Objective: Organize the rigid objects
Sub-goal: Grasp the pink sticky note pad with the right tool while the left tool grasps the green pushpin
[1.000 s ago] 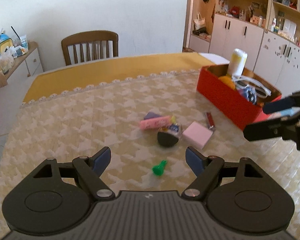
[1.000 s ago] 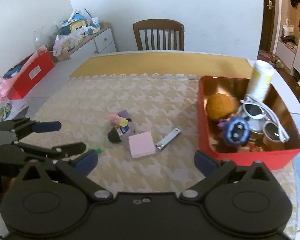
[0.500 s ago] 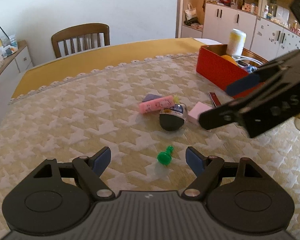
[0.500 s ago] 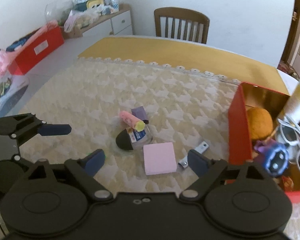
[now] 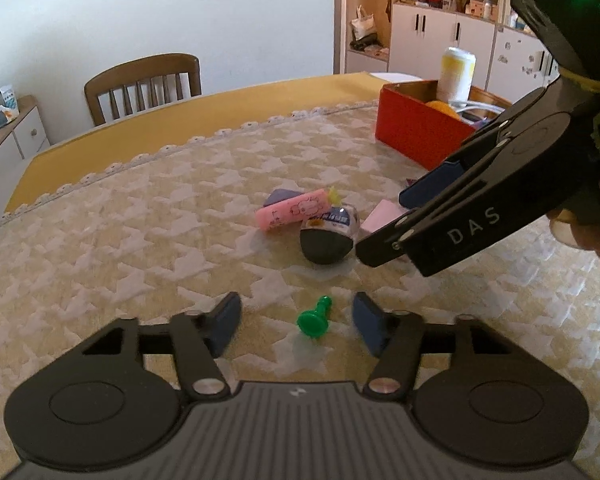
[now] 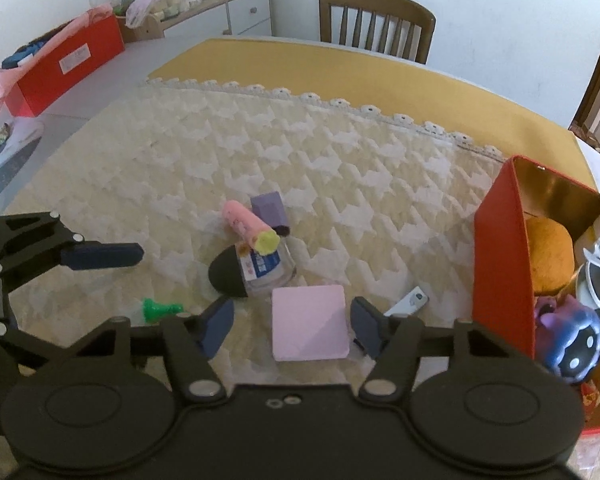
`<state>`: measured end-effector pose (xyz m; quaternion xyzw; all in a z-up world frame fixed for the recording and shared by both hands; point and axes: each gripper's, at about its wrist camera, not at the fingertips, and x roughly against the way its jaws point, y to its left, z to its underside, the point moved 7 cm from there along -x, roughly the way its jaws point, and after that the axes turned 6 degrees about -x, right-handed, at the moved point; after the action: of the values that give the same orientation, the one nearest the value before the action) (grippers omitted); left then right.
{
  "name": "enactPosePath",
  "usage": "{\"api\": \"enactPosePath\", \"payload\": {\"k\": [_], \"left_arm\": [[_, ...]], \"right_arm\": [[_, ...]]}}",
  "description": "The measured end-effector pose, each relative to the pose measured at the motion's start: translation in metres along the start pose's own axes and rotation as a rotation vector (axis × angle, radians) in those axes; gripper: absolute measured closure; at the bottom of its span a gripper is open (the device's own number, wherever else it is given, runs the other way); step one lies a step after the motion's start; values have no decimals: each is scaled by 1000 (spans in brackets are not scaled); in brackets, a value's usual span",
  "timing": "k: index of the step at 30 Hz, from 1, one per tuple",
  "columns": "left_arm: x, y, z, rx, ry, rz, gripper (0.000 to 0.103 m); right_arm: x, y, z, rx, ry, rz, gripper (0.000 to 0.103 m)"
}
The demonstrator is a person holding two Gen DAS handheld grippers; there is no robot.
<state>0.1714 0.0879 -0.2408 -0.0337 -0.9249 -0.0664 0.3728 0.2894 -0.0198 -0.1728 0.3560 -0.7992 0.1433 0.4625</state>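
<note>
Patterned tablecloth (image 5: 140,240), green pawn (image 5: 315,319) lying, base nearest

Table (image 6: 172,168): a patterned cloth (image 6: 340,184) is covering its near part, a plain cloth (image 6: 340,68) its far part. A chair (image 6: 376,24) is standing behind the far edge.

Middle of the cloth: a tube (image 6: 250,228) is lying with one end on an egg-shaped capsule (image 6: 252,270); a small block (image 6: 269,208) is lying just behind the tube. A flat pad (image 6: 309,328) is lying just right of and nearer than the capsule, between the right gripper (image 6: 292,328) fingers. A nail clipper (image 6: 408,302) is lying right of the pad. A pawn (image 5: 315,318) is lying left of the pad, between the left gripper (image 5: 296,322) fingers.

Right edge: a box (image 6: 500,264) is holding a ball (image 6: 548,256), sunglasses (image 6: 596,284), a plush toy (image 6: 572,344) and a can (image 5: 456,74).
</note>
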Motion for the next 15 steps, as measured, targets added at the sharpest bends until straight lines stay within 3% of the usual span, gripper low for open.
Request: {"api": "enactPosePath", "payload": {"k": [5, 12, 15], "left_arm": [[1, -2, 1, -17, -6, 16, 64], [4, -7, 1, -9, 6, 30, 74], [5, -10, 1, -18, 8, 38, 85]], "right_arm": [[-3, -1, 2, -1, 12, 1, 50], [-2, 0, 4, 6, -1, 22, 62], [0, 1, 4, 5, 0, 24, 63]]}}
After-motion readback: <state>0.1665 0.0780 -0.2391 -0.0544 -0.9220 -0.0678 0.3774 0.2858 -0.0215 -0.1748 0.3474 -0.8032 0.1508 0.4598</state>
